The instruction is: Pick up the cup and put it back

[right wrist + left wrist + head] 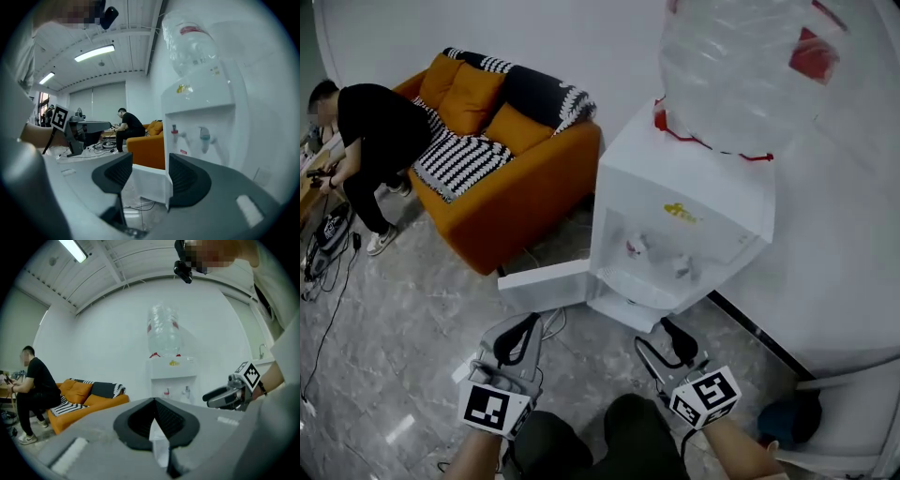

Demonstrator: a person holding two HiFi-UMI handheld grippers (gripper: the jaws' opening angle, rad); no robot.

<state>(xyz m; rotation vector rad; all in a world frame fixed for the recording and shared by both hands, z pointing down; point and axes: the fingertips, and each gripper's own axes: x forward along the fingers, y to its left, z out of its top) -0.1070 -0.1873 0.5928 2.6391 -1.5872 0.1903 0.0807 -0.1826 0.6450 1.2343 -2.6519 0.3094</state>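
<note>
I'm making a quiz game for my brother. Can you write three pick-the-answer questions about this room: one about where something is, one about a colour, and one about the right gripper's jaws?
1. Where is the big water bottle?
A on a table
B on top of the water cooler
C on the floor

2. What colour is the sofa?
A green
B orange
C grey

3. How do the jaws of the right gripper stand?
A apart, nothing between
B shut on a spoon
C shut tight

Answers: B, the bottle stands upside down on the cooler. B, its seat and cushions are orange. A, a clear gap shows between them.
</note>
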